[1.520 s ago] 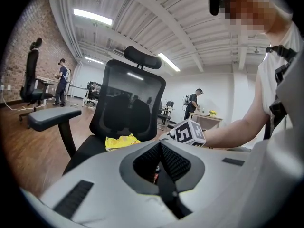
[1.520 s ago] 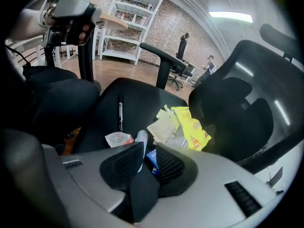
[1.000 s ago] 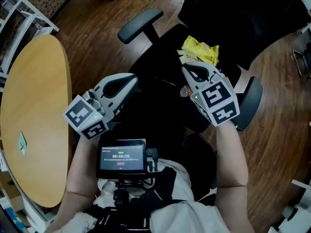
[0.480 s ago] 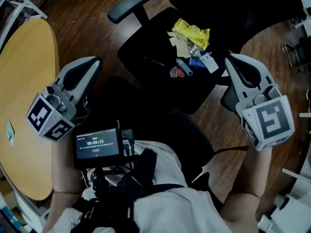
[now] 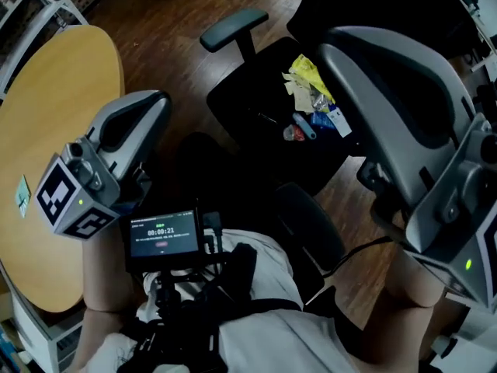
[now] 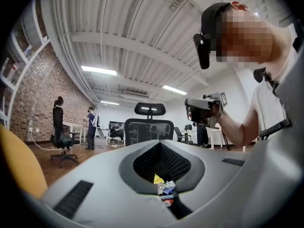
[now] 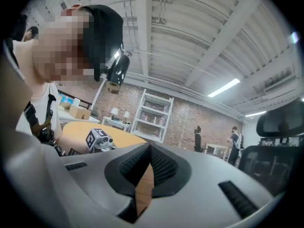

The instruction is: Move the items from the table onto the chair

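The drop on the chair [image 5: 256, 107] looks finished for this load; a pile of small items [image 5: 311, 103], with a yellow packet [image 5: 305, 72] on top of it, lies toward the far right corner of the seat; I judge this to be the gap between two trips. The left tool [image 5: 149, 103] is pressed together with nothing in it; its own view shows only a thin slit, through which the pile shows; the right tool [image 5: 342, 43] is likewise pressed together and empty, with the wooden top showing through its slit. One small pale card [image 5: 22, 194] lies near the left edge of the surface [image 5: 62, 115], well apart from both tools; the task seems nearly done.

Next, one tool has to swing back over the surface, spread its jaws and come down flat on that card; a thin card lying flush may be hard to pinch.

A second ago both tools hung low over the seat, the right one just beside the pile; since then they have drawn apart and risen; the right tool now looms close to the head camera and covers the seat's right edge; the left has shifted toward the surface; the card has not moved.
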